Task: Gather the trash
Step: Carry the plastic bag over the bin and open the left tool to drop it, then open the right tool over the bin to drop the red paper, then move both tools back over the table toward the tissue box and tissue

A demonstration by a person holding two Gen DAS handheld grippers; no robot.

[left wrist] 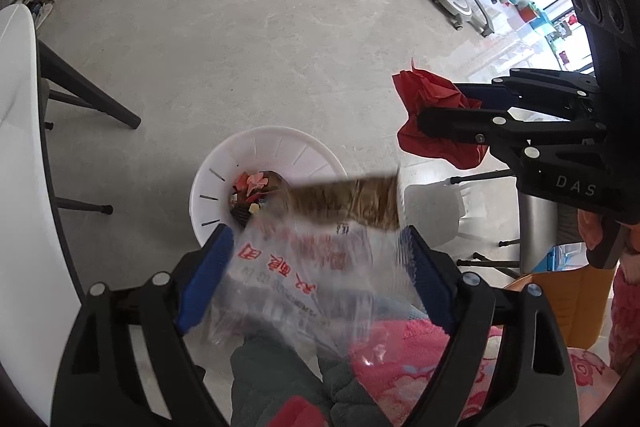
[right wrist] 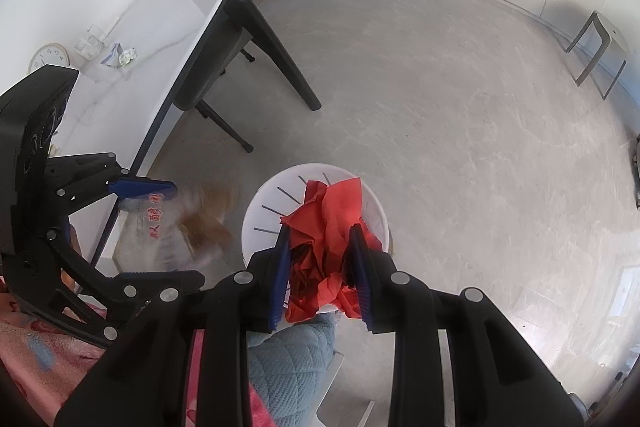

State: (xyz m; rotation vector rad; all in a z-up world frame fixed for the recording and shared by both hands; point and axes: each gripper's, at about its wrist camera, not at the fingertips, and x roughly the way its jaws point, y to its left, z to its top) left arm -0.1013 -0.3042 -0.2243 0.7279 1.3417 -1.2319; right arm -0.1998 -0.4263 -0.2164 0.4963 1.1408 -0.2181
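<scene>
- While your left gripper (left wrist: pixel 316 267) hangs apart, the clear bag (left wrist: pixel 304 267) drops toward the white bin (left wrist: pixel 224 163) above it in the frame.
- Your right gripper (right wrist: pixel 322 263) squeezes red paper (right wrist: pixel 328 219) right over the bin's rim.

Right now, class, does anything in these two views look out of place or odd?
Yes. A clear plastic bag printed with red characters hangs blurred between the open jaws of the left gripper, beside the white bin rather than over it. It could land on the floor.

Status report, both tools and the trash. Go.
Left tool open, clear plastic bag blurred between them. Right tool shut on red paper over white bin. Nothing blocking.
</scene>
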